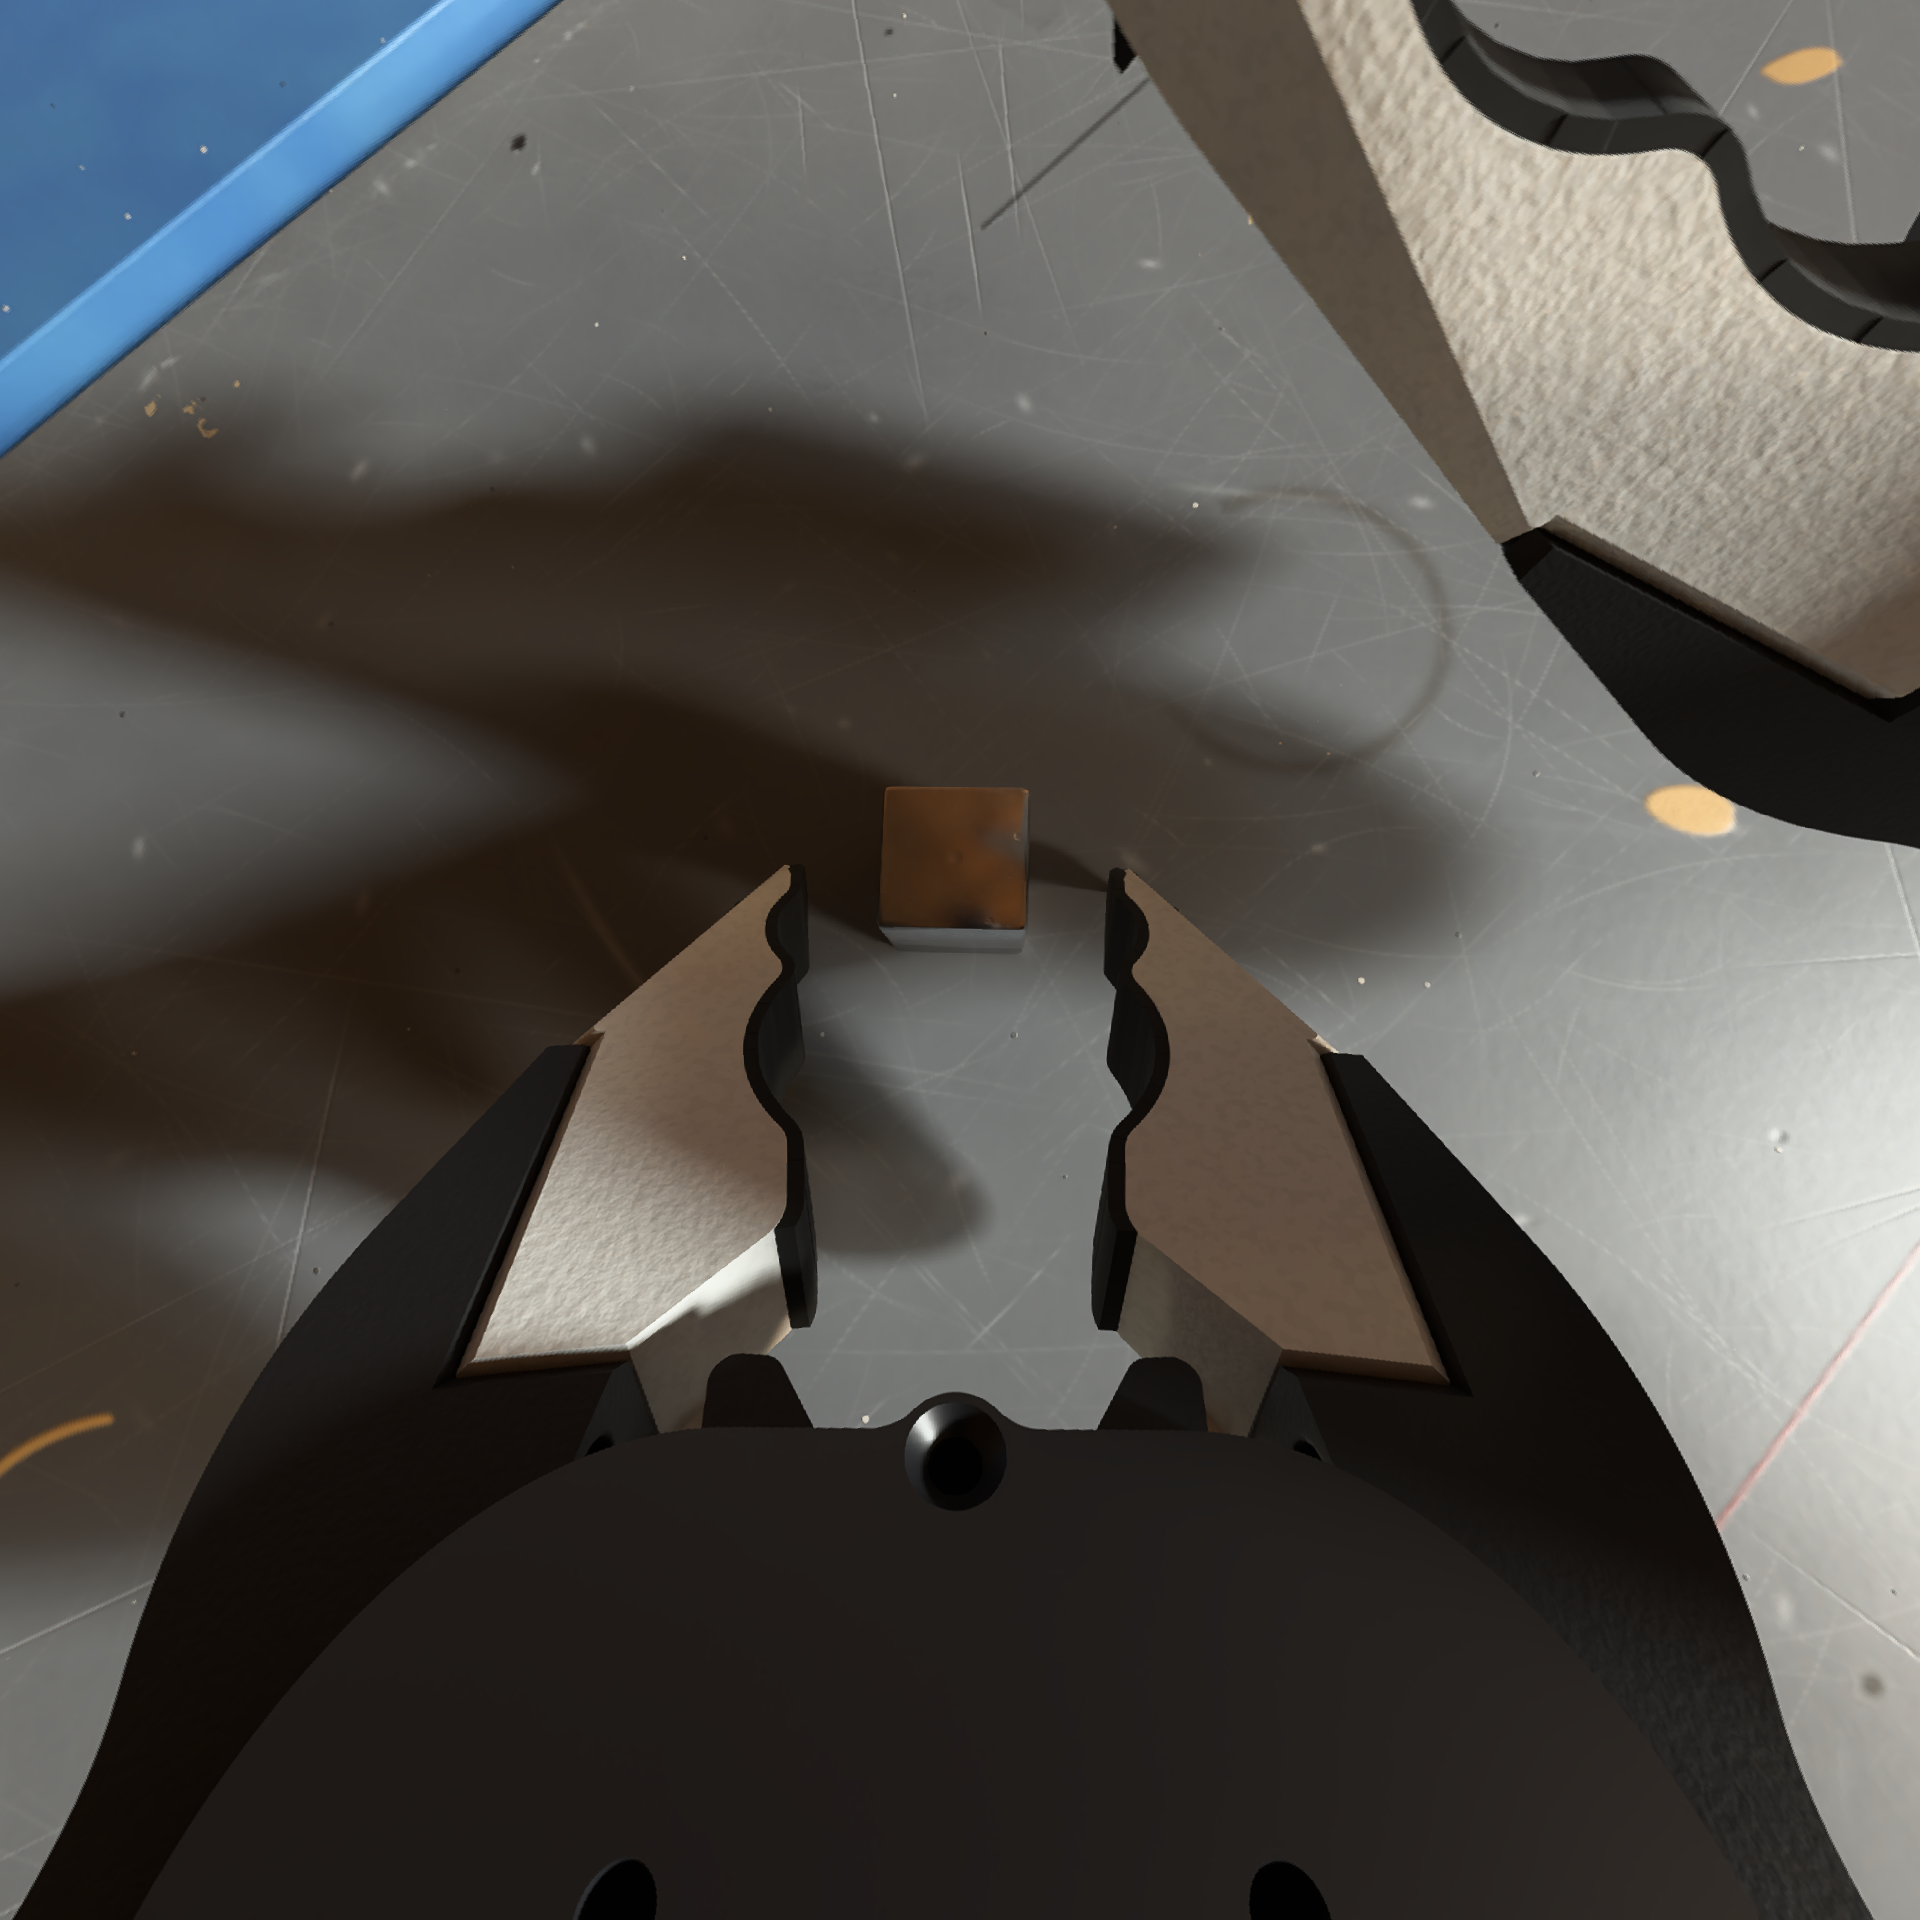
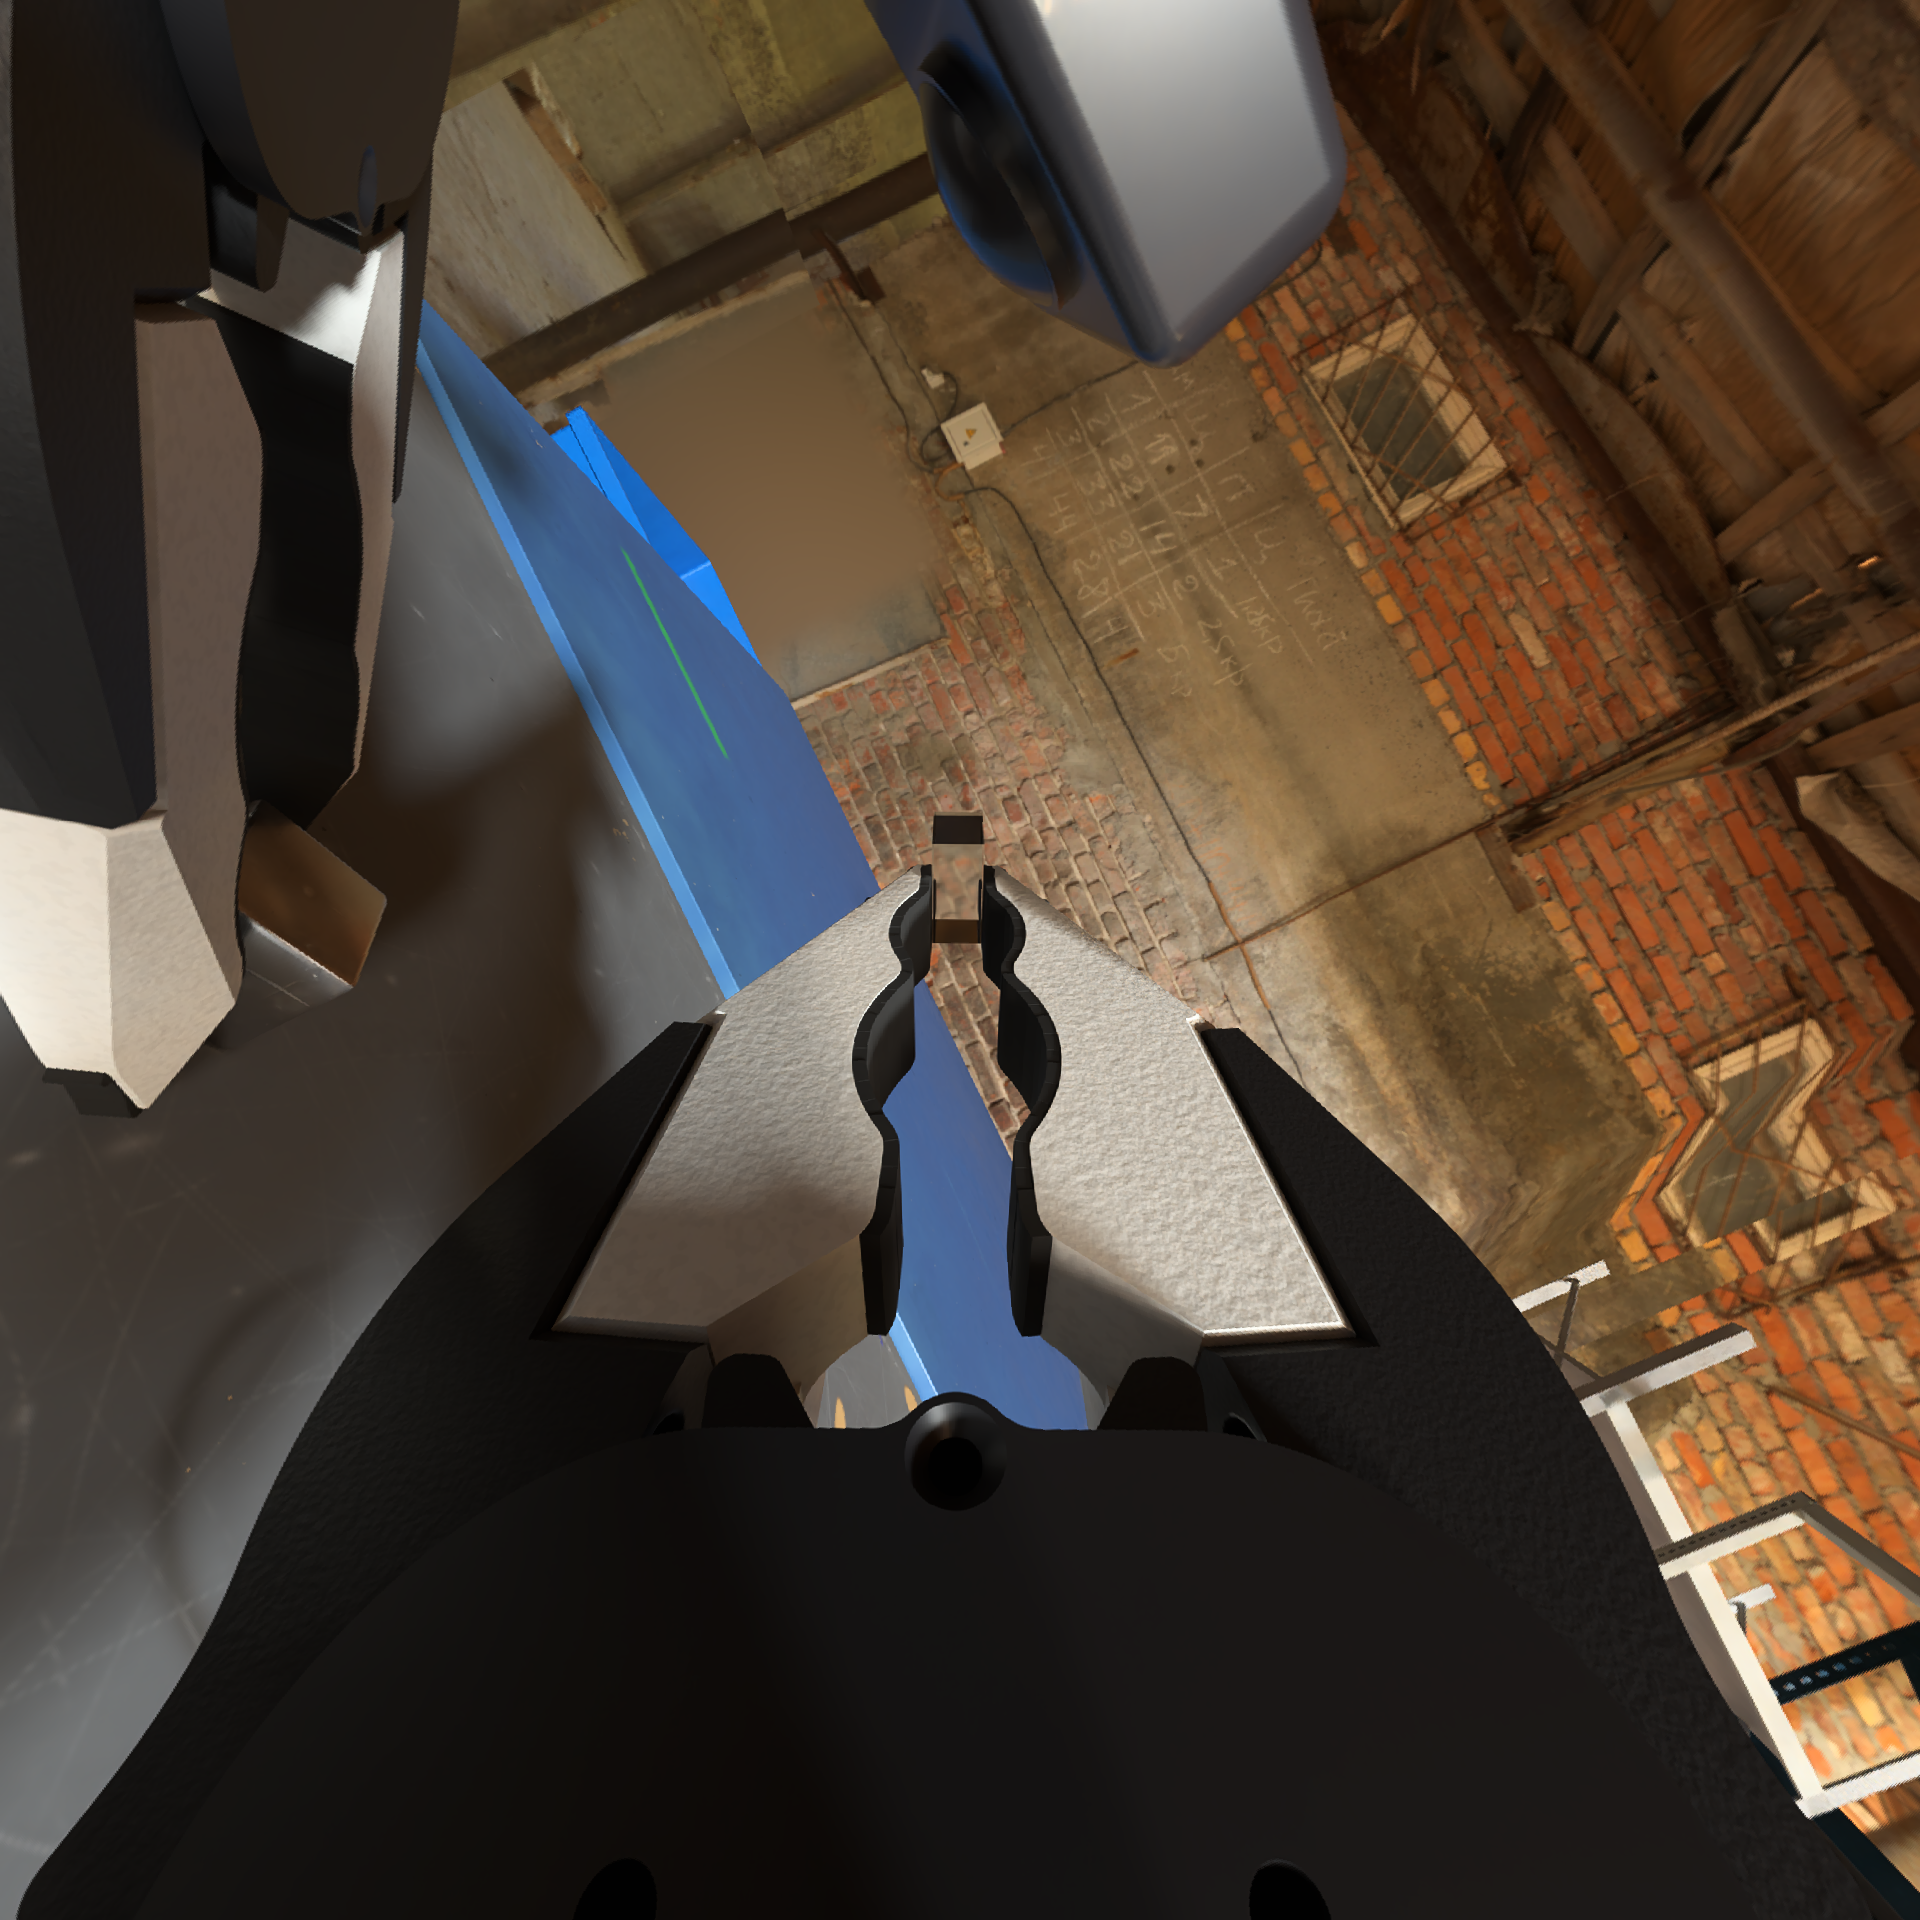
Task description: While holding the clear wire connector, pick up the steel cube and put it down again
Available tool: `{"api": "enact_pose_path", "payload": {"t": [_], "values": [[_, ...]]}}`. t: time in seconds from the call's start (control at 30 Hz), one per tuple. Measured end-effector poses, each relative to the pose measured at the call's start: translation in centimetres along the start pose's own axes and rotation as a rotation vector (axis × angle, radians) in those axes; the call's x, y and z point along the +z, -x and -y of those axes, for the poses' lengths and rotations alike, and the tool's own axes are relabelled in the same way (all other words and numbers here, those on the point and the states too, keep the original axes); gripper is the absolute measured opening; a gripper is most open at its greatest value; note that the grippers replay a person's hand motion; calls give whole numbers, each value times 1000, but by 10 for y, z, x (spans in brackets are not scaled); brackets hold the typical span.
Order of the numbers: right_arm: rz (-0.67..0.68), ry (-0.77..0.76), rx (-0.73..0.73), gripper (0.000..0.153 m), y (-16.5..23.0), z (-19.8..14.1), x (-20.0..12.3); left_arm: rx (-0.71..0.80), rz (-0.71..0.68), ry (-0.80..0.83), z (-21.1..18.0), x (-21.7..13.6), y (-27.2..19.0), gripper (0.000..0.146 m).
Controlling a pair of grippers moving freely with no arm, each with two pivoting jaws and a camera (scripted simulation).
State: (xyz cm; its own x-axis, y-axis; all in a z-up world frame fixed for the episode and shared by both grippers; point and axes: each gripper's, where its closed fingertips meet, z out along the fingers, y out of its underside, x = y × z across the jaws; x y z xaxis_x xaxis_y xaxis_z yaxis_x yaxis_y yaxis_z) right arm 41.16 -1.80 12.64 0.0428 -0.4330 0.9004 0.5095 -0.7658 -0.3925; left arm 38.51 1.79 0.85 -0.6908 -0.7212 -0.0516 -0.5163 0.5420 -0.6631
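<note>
A small steel cube (image 1: 954, 868) rests on the scratched grey table (image 1: 1299, 1039), just beyond and between my left gripper's fingertips. My left gripper (image 1: 954, 883) is open and empty, its jaws standing to either side of the cube without touching it. My right gripper (image 2: 956, 883) is shut on the clear wire connector (image 2: 956, 873), a small see-through block with dark ends, held off the table at the fingertips. In the right wrist view the left gripper's fingers (image 2: 156, 831) and the cube (image 2: 307, 925) show at the left. The right gripper's finger (image 1: 1558, 312) fills the upper right of the left wrist view.
A blue raised edge (image 1: 208, 187) borders the table at the upper left; it also shows in the right wrist view (image 2: 665, 675). A brick wall with barred windows (image 2: 1403, 727) lies beyond. A grey rounded housing (image 2: 1132, 156) hangs at the top. White metal framing (image 2: 1714, 1558) stands at lower right.
</note>
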Motion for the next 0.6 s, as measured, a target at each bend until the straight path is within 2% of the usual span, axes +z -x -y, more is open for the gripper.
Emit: {"api": "enact_pose_path", "payload": {"t": [0.17, 0.27, 0.43, 0.6], "values": [[-1, 0, 2, 8, -1, 0, 0, -7, -43, 7, -2, 0, 3, 60], [-1, 0, 5, 8, -1, 0, 0, -4, -49, 11, -2, 0, 3, 52], [-2, 1, 11, 8, -2, -1, 0, -4, -39, 8, 1, 2, 0, 28], [-3, 4, 17, 8, -2, -2, -1, -33, -13, 2, 2, 2, 0, 28]]}}
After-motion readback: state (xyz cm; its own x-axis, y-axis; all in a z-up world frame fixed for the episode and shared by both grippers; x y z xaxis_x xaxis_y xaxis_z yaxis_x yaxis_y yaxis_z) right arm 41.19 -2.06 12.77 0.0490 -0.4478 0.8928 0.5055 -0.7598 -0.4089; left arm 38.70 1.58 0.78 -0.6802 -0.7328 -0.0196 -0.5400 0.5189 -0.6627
